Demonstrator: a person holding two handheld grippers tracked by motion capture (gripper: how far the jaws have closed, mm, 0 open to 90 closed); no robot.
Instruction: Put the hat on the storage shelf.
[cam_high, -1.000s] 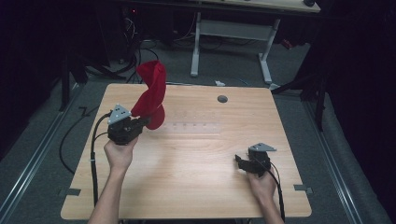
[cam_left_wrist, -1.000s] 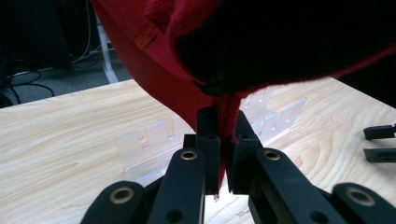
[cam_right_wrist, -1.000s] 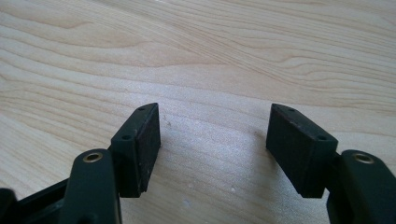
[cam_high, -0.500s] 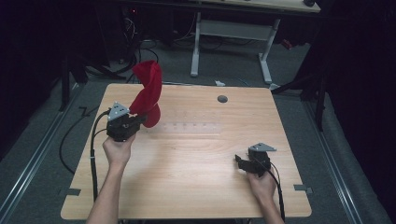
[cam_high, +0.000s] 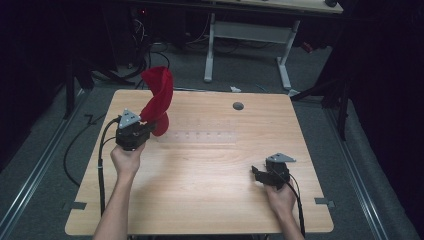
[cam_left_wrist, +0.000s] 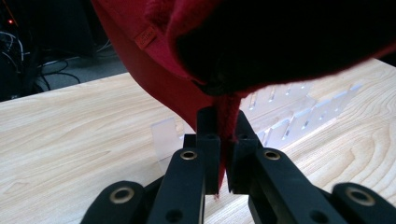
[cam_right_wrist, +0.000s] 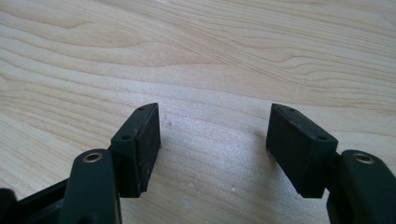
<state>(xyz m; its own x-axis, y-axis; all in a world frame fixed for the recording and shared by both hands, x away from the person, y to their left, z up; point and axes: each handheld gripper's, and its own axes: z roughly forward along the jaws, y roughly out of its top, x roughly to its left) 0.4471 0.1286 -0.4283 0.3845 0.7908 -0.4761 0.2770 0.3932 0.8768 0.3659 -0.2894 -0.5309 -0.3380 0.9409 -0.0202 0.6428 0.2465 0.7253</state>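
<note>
**Red cloth carried over the clear rack, right gripper idle**

Little has shifted since the earlier frames: the left gripper (cam_high: 142, 131) has been drawn slightly toward the left edge of the high view, and the red cloth (cam_high: 157, 97) held above it now stands a touch more upright, its twist tighter. The right gripper (cam_high: 262, 175) has not been moved from the lower right of the frame.

A hem of the red cloth (cam_left_wrist: 224, 56) is pinched between the closed fingers (cam_left_wrist: 209, 144) of the left gripper, as is seen in the left gripper view, where the fabric runs down through the narrow gap and billows across the top of the frame. The cloth is held in the air over the upper left of the desk (cam_high: 210, 170); whether its lowest fold touches the wood cannot be told. Just behind it a clear plastic rack (cam_high: 200, 136) with upright slots lies on the desk, near the frame's centre.

In the right gripper view the fingers (cam_right_wrist: 140, 144) are spread wide with nothing between them, low over bare wood.

The step in hand is judged to be the lifting and carrying of the cloth. For the next move, a steady grip on the hem is called for while the cloth is brought to where it is to be laid or hung, and the rack should be cleared so that it is not dragged.
</note>
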